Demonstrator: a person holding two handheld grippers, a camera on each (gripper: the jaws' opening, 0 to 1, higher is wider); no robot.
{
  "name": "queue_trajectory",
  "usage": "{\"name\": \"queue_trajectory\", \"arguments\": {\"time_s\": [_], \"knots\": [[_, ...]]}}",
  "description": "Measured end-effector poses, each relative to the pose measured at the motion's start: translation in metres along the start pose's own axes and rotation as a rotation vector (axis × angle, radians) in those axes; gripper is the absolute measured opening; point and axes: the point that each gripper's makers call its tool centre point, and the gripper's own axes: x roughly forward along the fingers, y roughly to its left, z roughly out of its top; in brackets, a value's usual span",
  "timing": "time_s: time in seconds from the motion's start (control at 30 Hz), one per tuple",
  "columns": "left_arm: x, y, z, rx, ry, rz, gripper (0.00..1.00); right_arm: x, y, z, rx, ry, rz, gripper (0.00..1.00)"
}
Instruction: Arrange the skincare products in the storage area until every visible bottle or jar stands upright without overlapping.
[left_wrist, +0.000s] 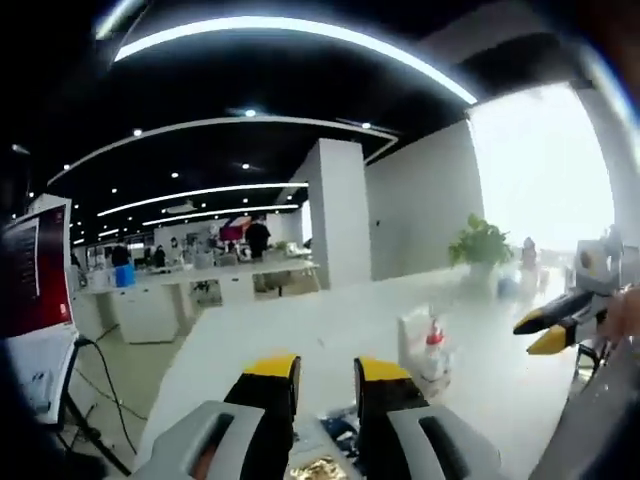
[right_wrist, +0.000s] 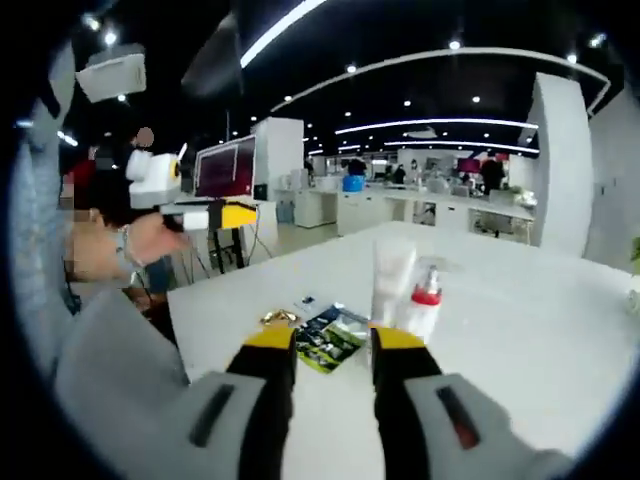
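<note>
On the white table (right_wrist: 520, 330) a white tube (right_wrist: 392, 278) stands upright beside a clear pump bottle with a red collar (right_wrist: 425, 300). The same pump bottle (left_wrist: 433, 352) and the white tube (left_wrist: 412, 330) behind it also show in the left gripper view. Flat sachets (right_wrist: 330, 345) and a small gold item (right_wrist: 278, 318) lie just beyond my right gripper (right_wrist: 333, 345), which is open and holds nothing. My left gripper (left_wrist: 328, 375) is open too, above sachets (left_wrist: 340, 430). The right gripper (left_wrist: 548, 330) reaches in from the right, apart from the bottle.
The left gripper (right_wrist: 215, 215) is held by a hand (right_wrist: 135, 245) beyond the table's left edge. A monitor on a stand (right_wrist: 225, 168) is nearby. A potted plant (left_wrist: 480, 243) sits at the far end of the table (left_wrist: 300, 335). Office desks and people are far behind.
</note>
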Motion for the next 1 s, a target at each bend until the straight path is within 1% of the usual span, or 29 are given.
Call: {"name": "queue_trajectory", "arguments": {"time_s": [0.03, 0.07, 0.1, 0.17, 0.2, 0.23, 0.27, 0.3, 0.33, 0.37, 0.4, 0.43, 0.47, 0.5, 0.53, 0.57, 0.6, 0.63, 0.67, 0.7, 0.73, 0.77, 0.8, 0.83, 0.87, 0.93, 1.0], "knots": [[-0.011, 0.002, 0.002, -0.016, -0.015, 0.005, 0.23, -0.013, -0.008, -0.002, -0.016, -0.011, -0.046, 0.3], [-0.018, 0.004, 0.002, -0.027, -0.022, 0.01, 0.23, -0.021, -0.013, -0.003, -0.026, -0.017, -0.075, 0.31], [-0.028, 0.007, 0.0, -0.047, -0.029, 0.023, 0.23, -0.032, -0.019, -0.006, -0.02, -0.035, -0.118, 0.31], [-0.041, 0.01, -0.007, -0.061, -0.037, 0.047, 0.24, -0.044, -0.023, -0.012, -0.035, -0.047, -0.154, 0.33], [-0.045, 0.011, -0.009, -0.064, -0.04, 0.056, 0.25, -0.047, -0.025, -0.014, -0.037, -0.048, -0.167, 0.34], [-0.056, 0.015, -0.018, -0.065, -0.046, 0.093, 0.26, -0.055, -0.028, -0.023, -0.085, -0.029, -0.214, 0.34], [-0.062, 0.016, -0.023, -0.058, -0.046, 0.107, 0.27, -0.059, -0.029, -0.028, -0.092, -0.024, -0.237, 0.34], [-0.067, 0.018, -0.028, -0.058, -0.046, 0.134, 0.27, -0.061, -0.031, -0.034, -0.011, -0.041, -0.276, 0.34], [-0.073, 0.023, -0.037, -0.095, -0.04, 0.178, 0.27, -0.061, -0.029, -0.039, 0.061, -0.053, -0.28, 0.34], [-0.075, 0.022, -0.043, -0.114, -0.019, 0.188, 0.27, -0.059, -0.027, -0.048, 0.161, -0.047, -0.292, 0.33], [-0.077, 0.02, -0.049, -0.127, 0.023, 0.186, 0.26, -0.06, -0.028, -0.054, 0.222, -0.026, -0.306, 0.32], [-0.078, 0.018, -0.051, -0.13, 0.043, 0.181, 0.26, -0.062, -0.029, -0.059, 0.27, 0.03, -0.32, 0.3], [-0.082, 0.015, -0.053, -0.148, 0.04, 0.191, 0.26, -0.063, -0.028, -0.059, 0.302, 0.04, -0.324, 0.28], [-0.085, 0.011, -0.054, -0.155, 0.034, 0.19, 0.26, -0.062, -0.027, -0.056, 0.307, 0.015, -0.318, 0.28], [-0.087, 0.004, -0.06, -0.16, 0.025, 0.187, 0.26, -0.059, -0.02, -0.051, 0.288, -0.039, -0.298, 0.28], [-0.088, 0.002, -0.061, -0.161, 0.024, 0.187, 0.25, -0.057, -0.016, -0.051, 0.248, -0.038, -0.284, 0.28], [-0.088, -0.006, -0.077, -0.151, 0.054, 0.209, 0.25, -0.056, -0.016, -0.056, 0.198, 0.007, -0.281, 0.28], [-0.089, -0.005, -0.085, -0.063, 0.125, 0.225, 0.23, -0.056, -0.018, -0.059, 0.179, 0.043, -0.286, 0.28], [-0.09, 0.002, -0.085, 0.04, 0.181, 0.251, 0.21, -0.055, -0.017, -0.061, 0.188, 0.056, -0.284, 0.28], [-0.091, 0.008, -0.08, 0.041, 0.159, 0.291, 0.19, -0.054, -0.017, -0.061, 0.223, 0.048, -0.28, 0.28], [-0.093, 0.012, -0.071, -0.041, 0.063, 0.301, 0.19, -0.055, -0.019, -0.064, 0.27, 0.044, -0.264, 0.28], [-0.095, 0.013, -0.066, -0.12, 0.011, 0.29, 0.21, -0.055, -0.02, -0.065, 0.274, 0.047, -0.263, 0.28], [-0.096, 0.014, -0.064, -0.176, -0.004, 0.288, 0.22, -0.054, -0.019, -0.065, 0.27, 0.052, -0.262, 0.28], [-0.099, 0.018, -0.065, -0.176, -0.001, 0.301, 0.23, -0.052, -0.016, -0.068, 0.254, 0.077, -0.252, 0.28], [-0.099, 0.019, -0.068, -0.153, 0.013, 0.311, 0.23, -0.052, -0.012, -0.071, 0.224, 0.108, -0.236, 0.28], [-0.1, 0.02, -0.073, -0.136, 0.044, 0.325, 0.22, -0.051, -0.009, -0.071, 0.226, 0.104, -0.229, 0.28], [-0.1, 0.018, -0.071, -0.139, 0.036, 0.32, 0.22, -0.052, -0.009, -0.072, 0.245, 0.107, -0.227, 0.28]]}}
